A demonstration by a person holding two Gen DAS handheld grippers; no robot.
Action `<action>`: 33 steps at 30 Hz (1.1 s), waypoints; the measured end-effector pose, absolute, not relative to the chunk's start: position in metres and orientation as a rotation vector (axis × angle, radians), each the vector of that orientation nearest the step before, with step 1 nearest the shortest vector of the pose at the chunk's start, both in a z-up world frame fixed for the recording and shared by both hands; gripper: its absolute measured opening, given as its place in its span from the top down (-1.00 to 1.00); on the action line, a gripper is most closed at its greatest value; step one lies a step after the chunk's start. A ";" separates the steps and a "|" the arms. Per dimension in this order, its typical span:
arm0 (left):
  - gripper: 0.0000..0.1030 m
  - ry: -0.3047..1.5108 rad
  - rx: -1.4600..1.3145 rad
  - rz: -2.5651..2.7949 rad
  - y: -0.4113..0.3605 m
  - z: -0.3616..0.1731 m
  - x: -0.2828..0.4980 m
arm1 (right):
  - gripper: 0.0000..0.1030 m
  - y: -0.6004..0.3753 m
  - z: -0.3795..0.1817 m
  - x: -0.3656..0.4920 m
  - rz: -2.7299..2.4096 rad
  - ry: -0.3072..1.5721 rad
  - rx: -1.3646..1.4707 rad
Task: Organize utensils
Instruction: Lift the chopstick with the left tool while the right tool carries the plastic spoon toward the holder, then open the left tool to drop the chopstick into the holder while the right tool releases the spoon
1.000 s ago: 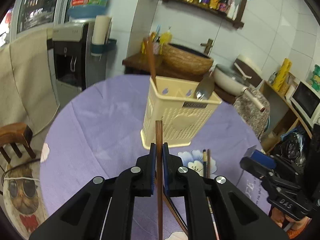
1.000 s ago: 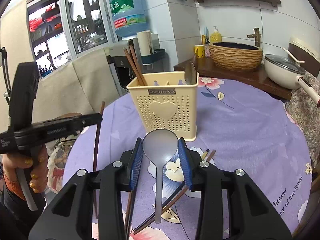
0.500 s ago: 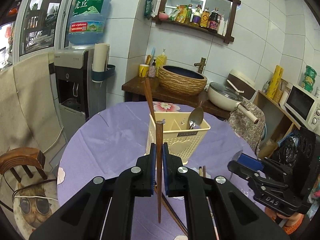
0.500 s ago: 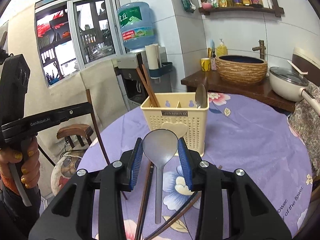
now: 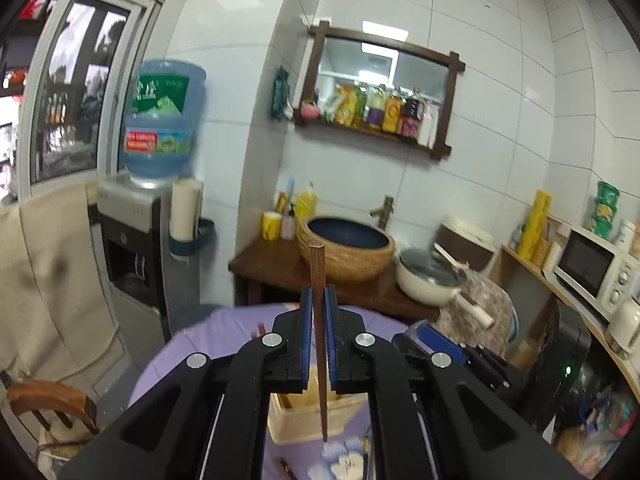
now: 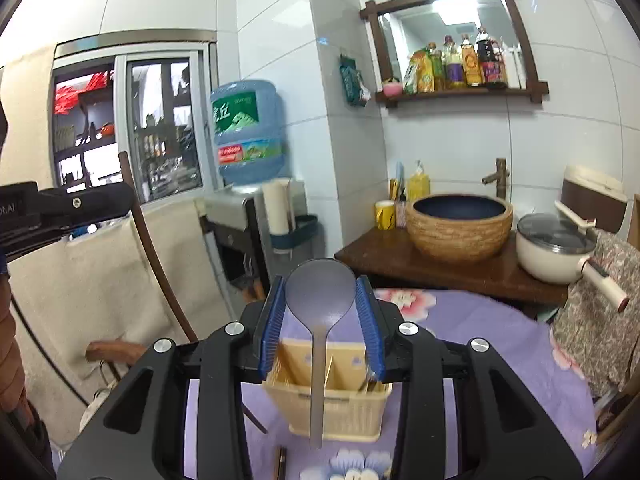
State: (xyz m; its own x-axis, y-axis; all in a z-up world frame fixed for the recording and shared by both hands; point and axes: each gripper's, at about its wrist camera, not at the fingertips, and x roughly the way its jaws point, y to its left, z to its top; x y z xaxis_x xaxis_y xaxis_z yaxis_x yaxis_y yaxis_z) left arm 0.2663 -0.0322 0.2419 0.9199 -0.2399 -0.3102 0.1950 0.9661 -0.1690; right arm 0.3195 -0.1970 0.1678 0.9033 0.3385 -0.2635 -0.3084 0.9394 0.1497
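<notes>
My left gripper [image 5: 318,308] is shut on a dark brown chopstick [image 5: 316,264], which stands nearly upright with its thin end hanging over the cream utensil basket [image 5: 304,420]. My right gripper [image 6: 320,312] is shut on the bowl of a grey spoon [image 6: 320,288]; the handle hangs down in front of the basket [image 6: 340,412]. Both utensils are up in the air above the purple flowered tablecloth [image 6: 460,320]. In the right wrist view the left gripper [image 6: 64,208] and its chopstick [image 6: 148,232] appear at the left. The left wrist view catches the right gripper [image 5: 440,340] at its lower right.
Loose chopsticks [image 6: 280,460] lie on the cloth in front of the basket. Behind the table is a wooden counter [image 6: 400,256] with a woven basin [image 6: 460,224] and a white pot [image 6: 556,252]. A water dispenser [image 5: 136,264] and a wooden chair [image 5: 52,400] stand at the left.
Both grippers have risen with their utensils still held. The views have tipped upward, so the basket and table have dropped to the bottom and the wall shelf fills the top.
</notes>
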 end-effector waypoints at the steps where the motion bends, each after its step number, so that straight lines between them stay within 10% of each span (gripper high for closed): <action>1: 0.88 0.326 -0.139 -0.212 -0.034 0.247 0.272 | 0.29 -0.195 0.173 0.326 0.318 0.277 0.101; 29: 0.89 0.558 -0.152 -0.128 -0.049 0.099 0.345 | 0.12 -0.179 0.047 0.377 0.196 0.394 -0.008; 33: 0.52 0.547 -0.140 -0.123 -0.047 0.097 0.334 | -0.06 -0.178 0.046 0.361 0.205 0.352 -0.049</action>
State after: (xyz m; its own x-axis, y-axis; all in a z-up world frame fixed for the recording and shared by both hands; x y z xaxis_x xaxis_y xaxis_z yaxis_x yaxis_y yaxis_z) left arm 0.3339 -0.0475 0.0971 0.8473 -0.1534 -0.5085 0.0787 0.9831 -0.1654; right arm 0.3605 -0.1780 0.0464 0.9184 0.1905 -0.3468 -0.2073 0.9782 -0.0117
